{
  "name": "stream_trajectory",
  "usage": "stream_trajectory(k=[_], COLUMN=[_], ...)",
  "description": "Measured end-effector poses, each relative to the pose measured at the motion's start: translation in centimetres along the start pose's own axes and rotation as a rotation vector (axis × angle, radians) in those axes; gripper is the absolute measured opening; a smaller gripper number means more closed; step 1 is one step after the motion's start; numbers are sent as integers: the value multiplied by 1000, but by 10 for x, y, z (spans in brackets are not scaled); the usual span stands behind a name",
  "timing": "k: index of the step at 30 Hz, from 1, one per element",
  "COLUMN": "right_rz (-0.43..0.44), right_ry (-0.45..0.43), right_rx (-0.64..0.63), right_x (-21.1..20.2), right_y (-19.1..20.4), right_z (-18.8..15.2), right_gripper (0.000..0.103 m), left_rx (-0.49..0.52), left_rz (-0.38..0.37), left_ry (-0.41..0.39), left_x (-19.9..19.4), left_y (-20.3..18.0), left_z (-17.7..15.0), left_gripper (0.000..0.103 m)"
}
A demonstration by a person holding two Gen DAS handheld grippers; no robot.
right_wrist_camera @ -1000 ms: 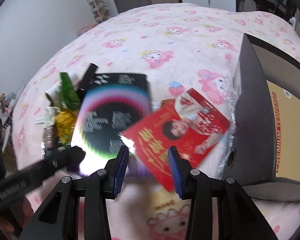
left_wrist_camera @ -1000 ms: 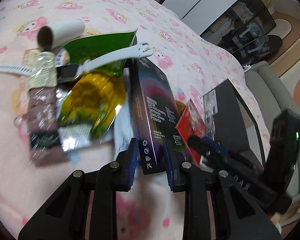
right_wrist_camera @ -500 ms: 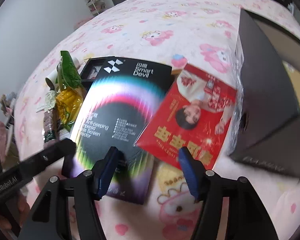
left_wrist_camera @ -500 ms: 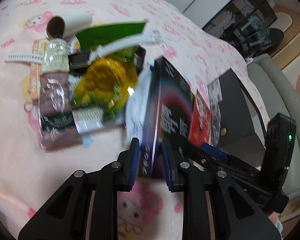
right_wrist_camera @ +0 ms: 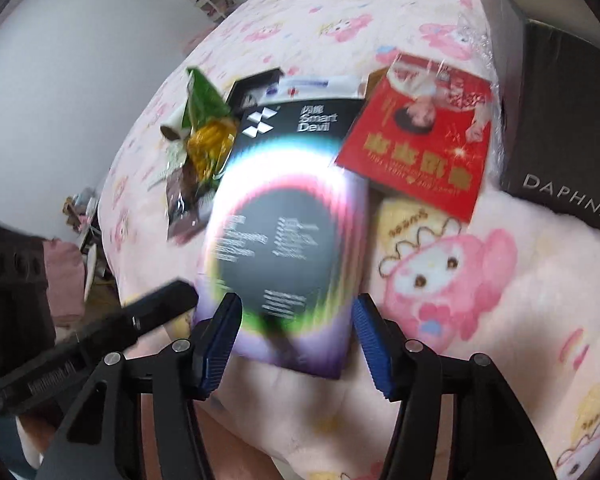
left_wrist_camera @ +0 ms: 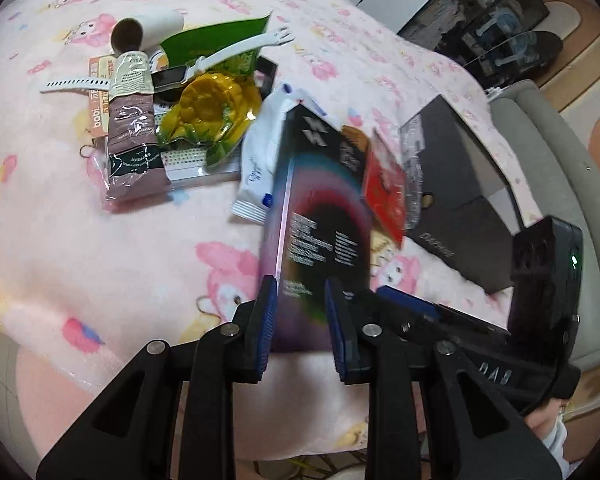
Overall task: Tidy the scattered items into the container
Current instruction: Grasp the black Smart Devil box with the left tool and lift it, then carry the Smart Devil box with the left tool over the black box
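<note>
Pink fleece, printed with cartoon rabbits, made up the blanket [left_wrist_camera: 100, 240] that covered the whole bed. At about two o'clock in both wrist views sat the large dark grey cardboard box [left_wrist_camera: 464, 200] lettered DAPHNE, the container, its open top turned away. Next in size was the flat black package with a rainbow ring and white print [left_wrist_camera: 320, 216], blurred in both views. It stood tilted up on one long edge, its near end clamped between the blue pads of the left gripper [left_wrist_camera: 300, 316], whose jaws were narrow and pressed on its two faces. In the right wrist view the same package [right_wrist_camera: 288, 240] filled the centre, and the right gripper [right_wrist_camera: 296, 336] straddled its near end at six o'clock with jaws half wide and closing, the pads not yet pressing on it. A glossy red card with gold lettering [right_wrist_camera: 416, 148] lay at one o'clock, its corner over the package and its far side touching the box. At eleven o'clock lay a heap: a brown plastic snack packet [left_wrist_camera: 134, 148], a yellow and green foil bag [left_wrist_camera: 212, 112], a white sachet [left_wrist_camera: 264, 160], a cardboard tube [left_wrist_camera: 148, 30] and a white wristband [left_wrist_camera: 236, 48].
</note>
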State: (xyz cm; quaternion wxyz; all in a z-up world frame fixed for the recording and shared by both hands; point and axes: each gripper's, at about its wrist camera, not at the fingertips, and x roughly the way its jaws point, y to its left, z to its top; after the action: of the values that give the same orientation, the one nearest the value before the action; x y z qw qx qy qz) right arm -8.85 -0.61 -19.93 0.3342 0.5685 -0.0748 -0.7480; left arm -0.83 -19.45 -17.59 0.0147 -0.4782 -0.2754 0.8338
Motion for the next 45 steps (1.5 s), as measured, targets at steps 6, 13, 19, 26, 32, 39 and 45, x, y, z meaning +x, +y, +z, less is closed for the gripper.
stream_trajectory(k=[6,13,19,26,32,39,45], right_rz=[-41,-53,-57,-62,-52,-40,22], right_ry=[-3,33,35,14,3,-30,38], right_rx=[34,-13,14,39,16,50,80], right_x=[22,-2,-12,3,-8,-13,12], right_y=[-4,6,-6,-13,-6,-13,-21], right_z=[7,-14,-32,-24,-32,-39,-46], right_gripper=[55,52,52,49,45,45,48], left_rx=[-17,11,20,-33,25,25,27], left_rz=[55,36,4,-28,-52,4,30], left_ry=[40,107,74,124,151,107,142], left_x=[25,11,18,35,17,19,35], left_y=[0,-10,-13,-9,-25,-24,-25], left_z=[8,-15,-15,-17,-26,-23,-36], left_gripper=[27,30,30,42,42,41,44])
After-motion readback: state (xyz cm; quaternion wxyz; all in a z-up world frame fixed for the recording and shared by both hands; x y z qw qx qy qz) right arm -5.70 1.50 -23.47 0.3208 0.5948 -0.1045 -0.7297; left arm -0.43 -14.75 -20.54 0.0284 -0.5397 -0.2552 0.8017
